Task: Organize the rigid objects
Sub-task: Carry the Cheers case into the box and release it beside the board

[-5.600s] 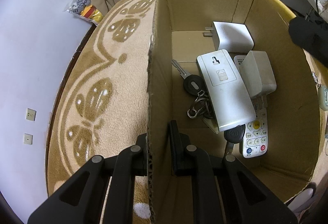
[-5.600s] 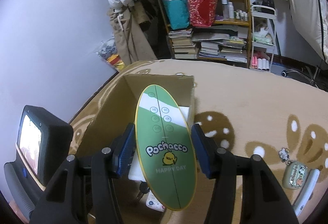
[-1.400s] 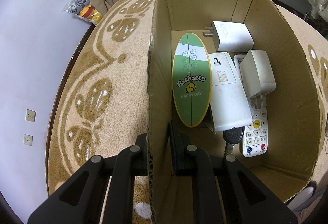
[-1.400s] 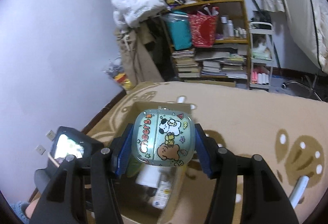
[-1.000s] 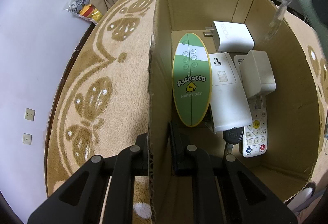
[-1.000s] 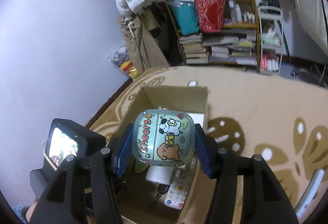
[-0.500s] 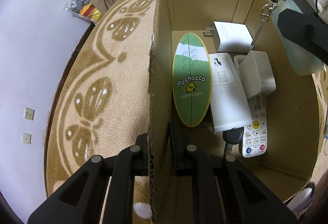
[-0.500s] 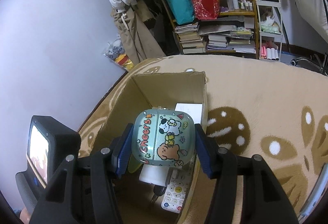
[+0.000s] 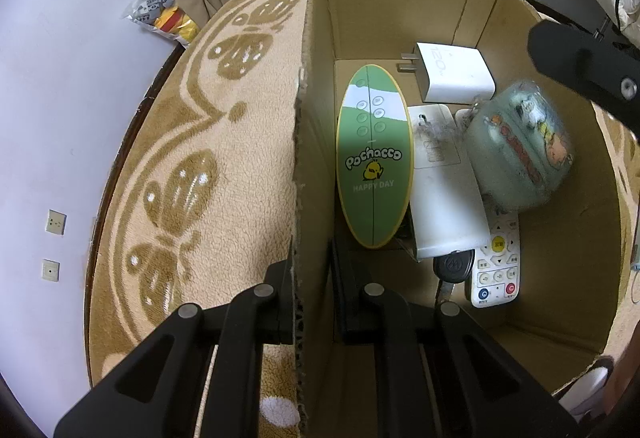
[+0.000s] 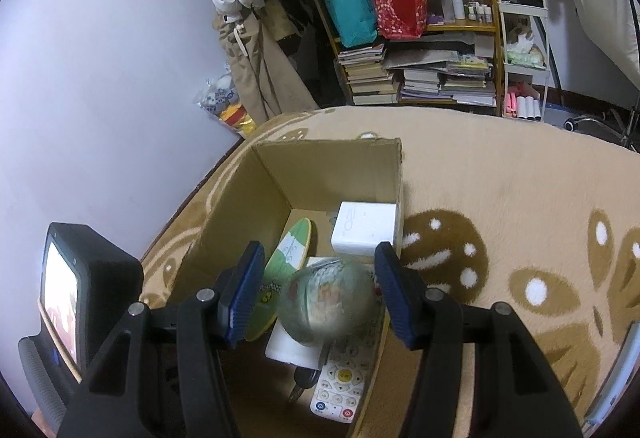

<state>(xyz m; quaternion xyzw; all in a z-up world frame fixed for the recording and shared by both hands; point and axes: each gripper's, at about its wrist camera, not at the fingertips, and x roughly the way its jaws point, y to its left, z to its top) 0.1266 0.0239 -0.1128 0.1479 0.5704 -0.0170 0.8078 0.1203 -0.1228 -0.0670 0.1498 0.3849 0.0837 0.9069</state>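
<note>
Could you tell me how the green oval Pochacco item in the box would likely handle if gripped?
The green oval Pochacco item looks rigid: it lies flat though one edge overlaps the white device. Its glossy face shows glare, so a grip may slip. Being thin, it is probably light and awkward to grasp.

Dim indoor light, bluish cast on walls. Strong fisheye bending, dark vignette at corners. Glare band across green oval card (image 9: 374,161) beyond left gripper (image 9: 312,270). Cartoon case (image 10: 330,302) between right gripper's (image 10: 318,294) fingers motion-blurred; rest sharp.
</note>
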